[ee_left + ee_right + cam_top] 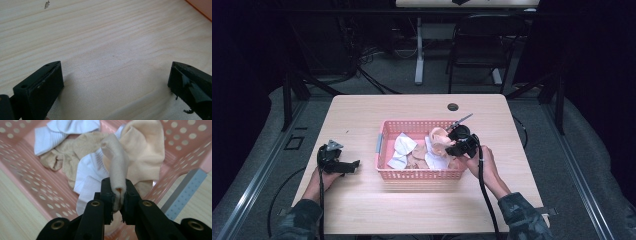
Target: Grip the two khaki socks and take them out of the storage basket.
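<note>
The peach sock sits in the pink basket, a fold of it pinched tight in my right gripper. I worry the thin pinch could slip as I lift, or drag the white sock beneath it up too. My left gripper rests with its jaws wide apart and nothing between them on the pale wooden table. Beyond stand a chair and dark, cable-strewn floor.

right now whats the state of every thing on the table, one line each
right tool: shut on the peach sock
peach sock: pinched at a fold, partly lifted inside the basket
left tool: open, nothing between the jaws, low over bare table
pink basket: upright, holding socks
white socks: loose in the basket
</note>
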Motion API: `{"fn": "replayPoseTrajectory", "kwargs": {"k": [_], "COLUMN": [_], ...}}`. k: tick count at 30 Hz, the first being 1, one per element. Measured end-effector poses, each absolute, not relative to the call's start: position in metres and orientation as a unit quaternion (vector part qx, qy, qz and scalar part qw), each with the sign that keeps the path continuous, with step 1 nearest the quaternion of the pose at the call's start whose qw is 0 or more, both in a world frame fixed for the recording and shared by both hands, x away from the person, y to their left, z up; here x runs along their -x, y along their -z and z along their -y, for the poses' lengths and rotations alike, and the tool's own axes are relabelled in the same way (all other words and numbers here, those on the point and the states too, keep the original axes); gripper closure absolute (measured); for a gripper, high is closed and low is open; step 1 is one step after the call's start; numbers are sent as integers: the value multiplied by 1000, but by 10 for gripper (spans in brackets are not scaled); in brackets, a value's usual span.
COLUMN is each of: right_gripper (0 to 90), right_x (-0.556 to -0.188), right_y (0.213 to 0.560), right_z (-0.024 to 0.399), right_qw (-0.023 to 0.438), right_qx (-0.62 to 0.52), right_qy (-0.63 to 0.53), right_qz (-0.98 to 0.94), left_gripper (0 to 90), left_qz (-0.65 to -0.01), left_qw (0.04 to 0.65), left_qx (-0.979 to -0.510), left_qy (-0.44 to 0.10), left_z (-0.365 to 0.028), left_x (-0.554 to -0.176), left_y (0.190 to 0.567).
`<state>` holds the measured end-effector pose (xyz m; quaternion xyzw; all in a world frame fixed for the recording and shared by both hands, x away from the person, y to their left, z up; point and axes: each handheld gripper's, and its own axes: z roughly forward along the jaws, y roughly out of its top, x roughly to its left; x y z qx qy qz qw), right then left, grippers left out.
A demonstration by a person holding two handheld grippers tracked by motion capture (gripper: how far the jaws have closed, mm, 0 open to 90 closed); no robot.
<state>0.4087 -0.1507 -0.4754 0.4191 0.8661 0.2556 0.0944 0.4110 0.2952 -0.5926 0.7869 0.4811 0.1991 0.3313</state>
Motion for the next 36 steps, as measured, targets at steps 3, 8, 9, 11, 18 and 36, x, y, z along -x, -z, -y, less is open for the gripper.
{"fn": "replayPoseTrajectory", "kwargs": {"k": [3, 8, 9, 11, 18, 36], "right_gripper": [816, 816, 816, 816, 814, 813], "right_x": [-407, -407, -406, -406, -405, -400], "right_y": [468, 457, 456, 453, 444, 399], "right_z": [154, 160, 160, 161, 160, 163], "right_qw": [98, 89, 91, 89, 89, 102], "right_qx": [-417, -419, -420, -418, -413, -396], "right_qy": [-270, -287, -292, -293, -293, -304], "right_qz": [-862, -857, -854, -855, -857, -860], "left_gripper": [0, 0, 0, 0, 0, 0], "left_qz": [-481, -481, -482, -481, -482, -482], "left_qw": [331, 331, 332, 331, 332, 331], "left_qx": [-787, -787, -786, -787, -786, -786], "left_qy": [-199, -199, -199, -199, -199, -200], "left_z": [-295, -295, -295, -295, -295, -295], "left_x": [-411, -411, -411, -411, -411, -411], "left_y": [593, 593, 593, 593, 593, 593]}}
